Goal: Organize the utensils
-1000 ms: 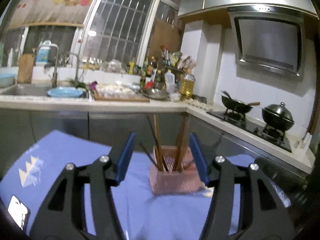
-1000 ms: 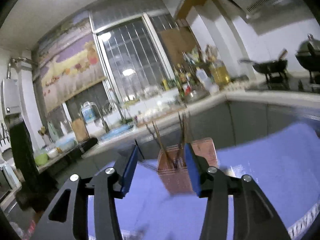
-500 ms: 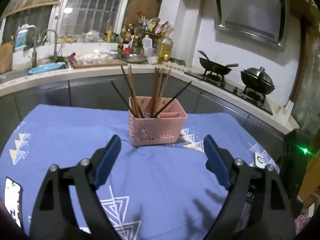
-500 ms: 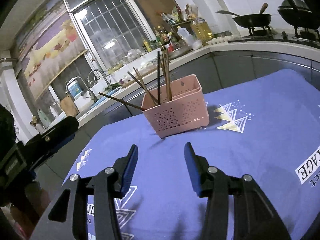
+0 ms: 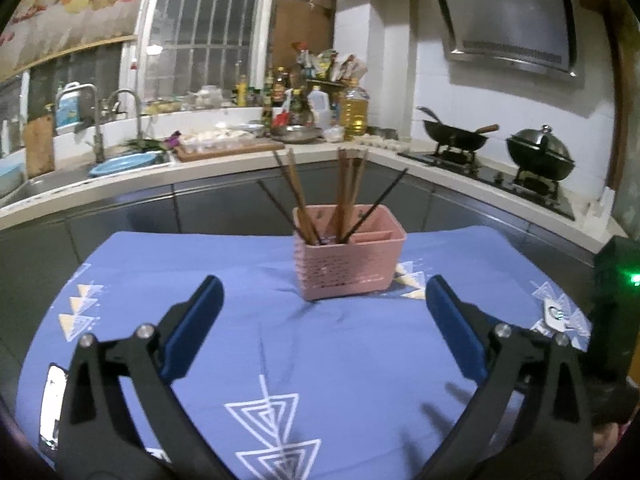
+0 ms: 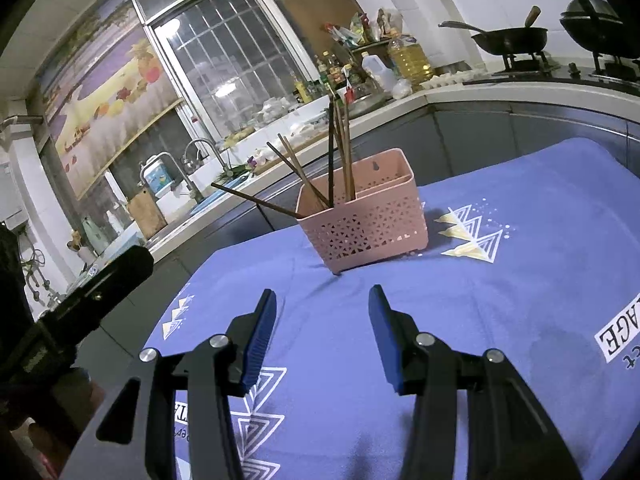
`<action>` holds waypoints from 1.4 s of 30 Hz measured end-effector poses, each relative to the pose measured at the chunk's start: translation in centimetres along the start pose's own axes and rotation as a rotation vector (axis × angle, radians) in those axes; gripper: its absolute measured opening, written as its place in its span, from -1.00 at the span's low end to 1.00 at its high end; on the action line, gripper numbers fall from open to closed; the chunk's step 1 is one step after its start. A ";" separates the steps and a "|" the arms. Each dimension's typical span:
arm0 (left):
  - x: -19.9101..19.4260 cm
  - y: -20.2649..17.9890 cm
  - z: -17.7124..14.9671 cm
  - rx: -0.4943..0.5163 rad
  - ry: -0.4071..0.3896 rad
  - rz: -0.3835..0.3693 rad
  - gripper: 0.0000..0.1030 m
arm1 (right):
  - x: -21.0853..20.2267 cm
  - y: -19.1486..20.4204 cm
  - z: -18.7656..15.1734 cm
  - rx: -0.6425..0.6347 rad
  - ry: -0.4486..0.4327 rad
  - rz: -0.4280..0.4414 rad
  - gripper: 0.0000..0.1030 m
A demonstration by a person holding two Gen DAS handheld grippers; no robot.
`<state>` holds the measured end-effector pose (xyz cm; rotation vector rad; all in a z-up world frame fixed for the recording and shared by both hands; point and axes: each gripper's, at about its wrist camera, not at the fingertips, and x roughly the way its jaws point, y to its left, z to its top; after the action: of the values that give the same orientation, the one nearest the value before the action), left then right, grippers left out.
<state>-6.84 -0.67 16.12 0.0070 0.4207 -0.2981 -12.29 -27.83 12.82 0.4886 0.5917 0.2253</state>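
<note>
A pink perforated utensil basket stands upright on the blue tablecloth, with several brown and black chopsticks leaning out of its left compartment. My left gripper hangs over the cloth short of the basket, its jaws still opening wide with nothing between them. My right gripper is also short of the basket, open and empty. In the right wrist view the left gripper's black body shows at the left edge.
A kitchen counter with a sink, bottles and a cutting board runs behind the table. A stove with a wok and a lidded pot is at the right. A phone lies at the cloth's near left edge.
Both grippers pulled back from around the basket and sank toward the cloth. The left jaws spread much wider. The basket now stands well ahead of both sets of fingers.
</note>
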 end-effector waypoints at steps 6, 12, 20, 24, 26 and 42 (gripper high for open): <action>1.0 0.6 -0.6 0.004 0.042 0.064 0.88 | 0.0 0.1 -0.3 -0.001 0.008 0.002 -0.05; 1.4 0.8 -1.0 0.005 0.070 0.098 0.88 | 0.1 0.2 -0.4 -0.001 0.016 -0.003 -0.05; 3.0 2.5 -2.2 -0.053 0.155 0.114 0.88 | 0.4 0.4 -0.6 -0.004 0.032 -0.007 -0.05; 3.5 2.9 -2.7 -0.046 0.180 0.127 0.88 | 0.5 0.7 -0.7 -0.012 0.035 -0.005 -0.05; 3.6 2.9 -2.9 -0.038 0.191 0.133 0.88 | 0.5 0.9 -0.8 -0.012 0.039 -0.003 -0.05; 3.4 2.6 -3.1 0.009 0.181 0.145 0.88 | 0.8 1.2 -0.9 -0.016 0.049 0.005 -0.05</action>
<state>-4.39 1.03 11.83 0.0731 0.5951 -0.1569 -12.28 -26.16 12.39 0.4703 0.6364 0.2468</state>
